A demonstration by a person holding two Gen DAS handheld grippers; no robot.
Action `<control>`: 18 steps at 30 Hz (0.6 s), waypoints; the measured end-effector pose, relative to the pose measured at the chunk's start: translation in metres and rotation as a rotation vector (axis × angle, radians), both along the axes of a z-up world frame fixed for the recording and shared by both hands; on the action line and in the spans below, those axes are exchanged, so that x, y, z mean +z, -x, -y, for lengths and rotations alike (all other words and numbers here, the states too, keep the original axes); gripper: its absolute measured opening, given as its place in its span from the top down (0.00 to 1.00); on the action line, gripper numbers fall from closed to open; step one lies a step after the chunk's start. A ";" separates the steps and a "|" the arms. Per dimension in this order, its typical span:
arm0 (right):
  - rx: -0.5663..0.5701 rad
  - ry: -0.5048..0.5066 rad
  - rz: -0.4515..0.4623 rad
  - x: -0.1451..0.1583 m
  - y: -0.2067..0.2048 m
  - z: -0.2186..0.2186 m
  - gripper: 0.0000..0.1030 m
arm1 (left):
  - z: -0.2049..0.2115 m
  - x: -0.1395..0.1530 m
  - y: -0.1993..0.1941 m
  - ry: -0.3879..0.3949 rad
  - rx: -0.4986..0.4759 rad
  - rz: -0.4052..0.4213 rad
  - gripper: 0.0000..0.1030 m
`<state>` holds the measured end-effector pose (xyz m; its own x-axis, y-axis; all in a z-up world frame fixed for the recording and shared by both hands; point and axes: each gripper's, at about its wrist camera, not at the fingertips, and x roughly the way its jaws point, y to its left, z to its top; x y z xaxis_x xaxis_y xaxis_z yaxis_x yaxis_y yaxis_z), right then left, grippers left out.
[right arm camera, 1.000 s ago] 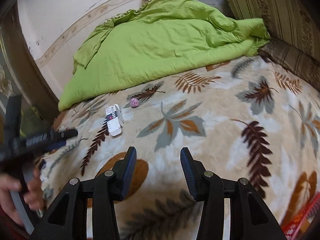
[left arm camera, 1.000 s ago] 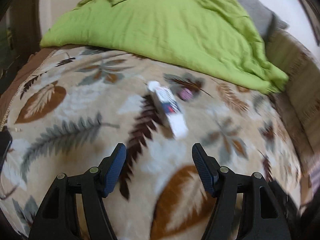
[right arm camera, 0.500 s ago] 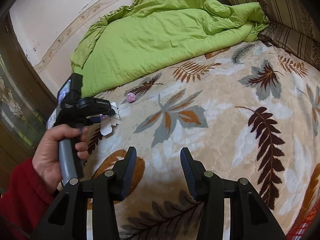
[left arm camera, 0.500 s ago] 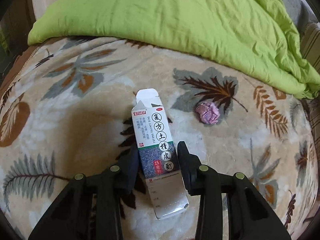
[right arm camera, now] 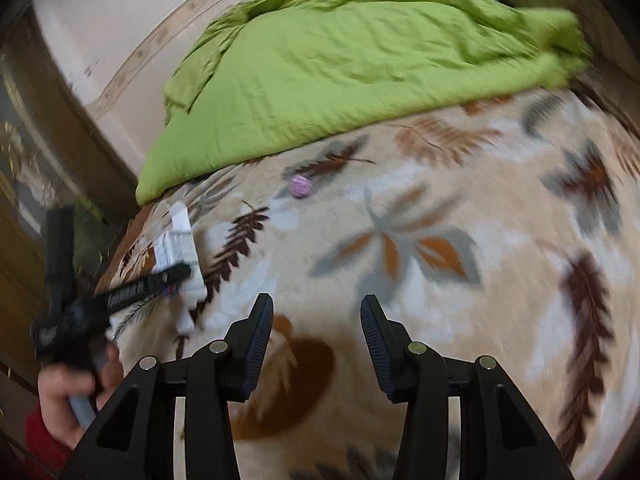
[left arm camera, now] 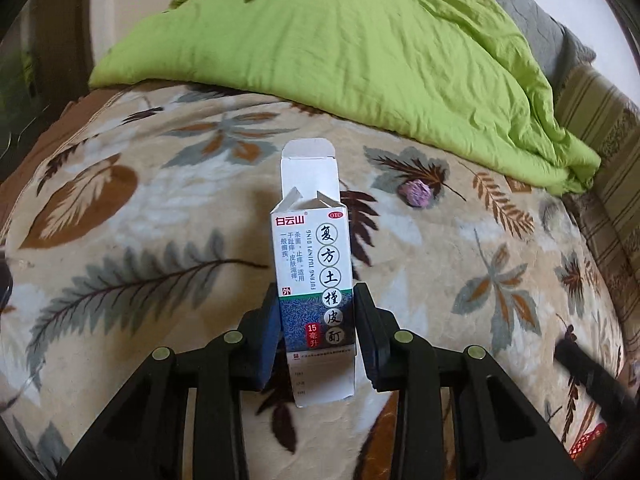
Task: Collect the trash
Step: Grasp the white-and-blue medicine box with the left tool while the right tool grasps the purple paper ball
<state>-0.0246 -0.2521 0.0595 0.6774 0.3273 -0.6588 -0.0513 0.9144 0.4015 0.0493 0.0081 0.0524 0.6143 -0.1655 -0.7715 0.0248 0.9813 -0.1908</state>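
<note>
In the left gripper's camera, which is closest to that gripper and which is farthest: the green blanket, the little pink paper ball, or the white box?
Seen from the left wrist camera, nearest first:
1. The white box, pinched between the left gripper fingers, at centre.
2. The pink paper ball, on the leaf-print bedspread, ahead and to the right.
3. The green blanket, bunched at the far end of the bed.

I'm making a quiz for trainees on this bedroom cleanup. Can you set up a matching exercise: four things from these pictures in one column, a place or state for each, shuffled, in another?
Things:
1. medicine box
2. pink crumpled wad
3. green quilt
4. right gripper

Places or states:
A. open, holding nothing
B. bunched at the far end of the bed
C. clamped in the left gripper, top flap open
D. lying loose on the leaf-pattern blanket

Pairs: 1-C, 2-D, 3-B, 4-A
</note>
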 end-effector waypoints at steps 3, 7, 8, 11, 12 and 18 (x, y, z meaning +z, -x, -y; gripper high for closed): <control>0.025 0.020 0.016 0.010 -0.038 -0.012 0.52 | -0.008 -0.004 0.000 0.018 0.013 0.023 0.67; 0.052 0.050 -0.010 0.007 -0.092 -0.028 0.52 | -0.013 -0.007 -0.005 0.009 0.013 0.051 0.67; 0.063 0.056 -0.032 0.003 -0.108 -0.032 0.52 | -0.015 -0.007 -0.006 0.006 0.016 0.053 0.67; 0.057 0.079 -0.064 -0.012 -0.148 -0.042 0.52 | -0.020 -0.008 -0.011 0.013 0.017 0.051 0.67; 0.053 0.086 -0.076 -0.016 -0.158 -0.045 0.53 | -0.021 -0.009 -0.013 0.018 0.019 0.047 0.67; 0.025 0.115 -0.123 -0.044 -0.212 -0.061 0.59 | -0.021 -0.008 -0.019 0.018 0.010 0.048 0.68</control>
